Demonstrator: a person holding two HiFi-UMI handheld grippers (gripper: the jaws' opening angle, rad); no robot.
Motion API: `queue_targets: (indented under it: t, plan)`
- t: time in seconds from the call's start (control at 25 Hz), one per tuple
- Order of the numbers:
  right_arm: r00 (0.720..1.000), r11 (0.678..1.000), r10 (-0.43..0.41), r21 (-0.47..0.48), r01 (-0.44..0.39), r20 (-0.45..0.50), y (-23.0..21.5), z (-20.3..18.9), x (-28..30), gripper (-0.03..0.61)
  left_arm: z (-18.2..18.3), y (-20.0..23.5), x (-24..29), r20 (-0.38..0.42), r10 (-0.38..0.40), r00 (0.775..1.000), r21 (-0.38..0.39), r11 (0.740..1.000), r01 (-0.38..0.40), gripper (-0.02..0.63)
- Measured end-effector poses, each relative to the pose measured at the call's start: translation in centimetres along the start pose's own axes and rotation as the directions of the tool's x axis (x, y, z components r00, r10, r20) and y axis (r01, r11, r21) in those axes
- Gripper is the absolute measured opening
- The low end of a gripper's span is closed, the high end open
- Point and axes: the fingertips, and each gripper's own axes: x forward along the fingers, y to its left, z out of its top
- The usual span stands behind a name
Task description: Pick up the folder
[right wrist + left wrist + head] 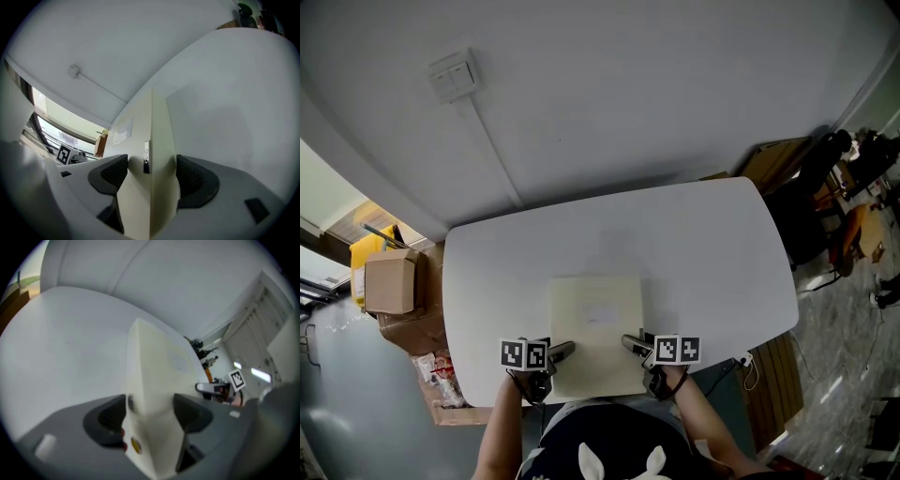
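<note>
The left gripper (566,350) was clamped on the lower-left edge of the cream folder (598,323), and the right gripper (631,343) on its lower-right edge. In each gripper view, the jaws pressed against both faces.

The folder sat at lower centre of the head view, by the near edge of the white table (712,253). Its long axis ran away from me, toward the top of the frame.

I judged the grasp made. The next move called for an even lift with both grippers together. I could not tell whether the folder had cleared the table.
</note>
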Motion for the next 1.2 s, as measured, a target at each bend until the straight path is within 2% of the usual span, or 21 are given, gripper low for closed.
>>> queue_targets:
  t: [0.24, 0.68, 0.96, 1.2]
  plan:
    - [1.0, 0.999, 0.017, 0.028, -0.017, -0.002, -0.03, -0.1, 0.06, 0.29, -0.38, 0.01, 0.36, -0.008, -0.087, 0.996, -0.084, 0.993, 0.086, 0.311]
    - [0.999, 0.998, 0.036, 0.043, -0.037, 0.005, -0.17, -0.08, 0.16, 0.293, -0.56, 0.05, 0.76, -0.007, -0.159, 0.987, -0.127, 0.979, 0.156, 0.319]
    - [0.999, 0.999, 0.03, 0.032, -0.03, 0.02, -0.13, 0.01, -0.04, 0.293, -0.47, -0.05, 0.72, 0.023, -0.164, 0.986, -0.134, 0.977, 0.166, 0.319]
    - [0.999, 1.0, 0.006, 0.016, -0.007, 0.04, 0.0, 0.08, -0.39, 0.292, -0.46, -0.22, 0.33, 0.072, -0.133, 0.989, -0.123, 0.982, 0.141, 0.319]
